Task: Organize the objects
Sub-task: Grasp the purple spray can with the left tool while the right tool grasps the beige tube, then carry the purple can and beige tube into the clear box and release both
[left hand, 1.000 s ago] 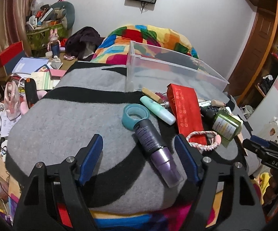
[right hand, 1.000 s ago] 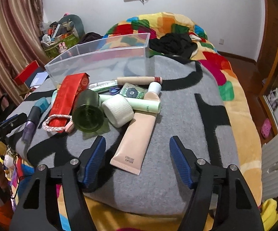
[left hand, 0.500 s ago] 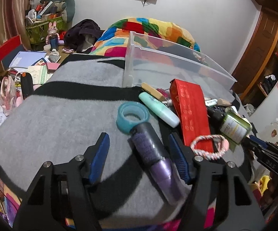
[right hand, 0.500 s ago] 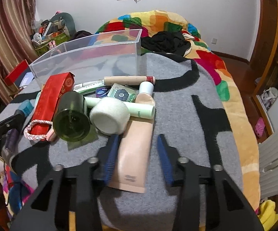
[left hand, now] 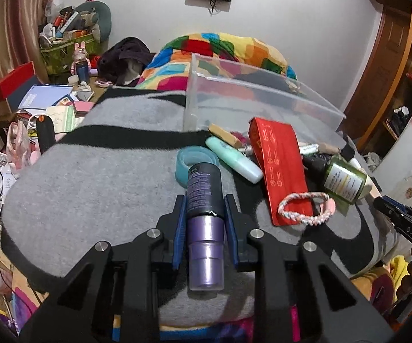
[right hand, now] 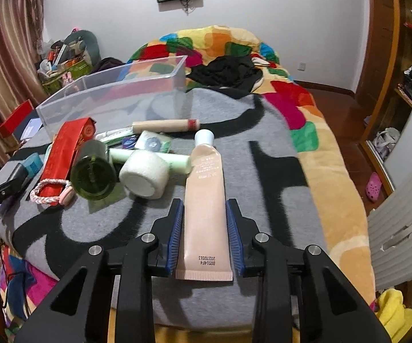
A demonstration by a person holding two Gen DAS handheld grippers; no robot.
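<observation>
A purple bottle [left hand: 206, 245] with a dark upper half lies on the grey blanket. My left gripper [left hand: 204, 200] has its jaws closing, and its blue pads touch the bottle's two sides. A beige tube [right hand: 206, 177] with a white cap lies lengthwise between the pads of my right gripper [right hand: 204, 203], which is shut on it. Behind both stands a clear plastic bin [left hand: 263, 97], also seen as the clear bin [right hand: 114, 97] in the right wrist view. Between the grippers lie a red box [left hand: 277, 160], a green jar [right hand: 93, 174], a white roll [right hand: 144, 175] and a braided bracelet [left hand: 306, 208].
A teal tape ring [left hand: 187, 157] touches the bottle's far end, with a mint tube [left hand: 234, 157] beside it. The blanket [right hand: 277, 200] covers a bed with a colourful quilt behind. Cluttered papers and boxes [left hand: 49, 105] lie left of the bed. A white chair [right hand: 400, 234] stands at the right.
Both grippers have closed: the left from wide open onto the purple bottle, the right onto the beige tube. Each has moved forward over its object.
</observation>
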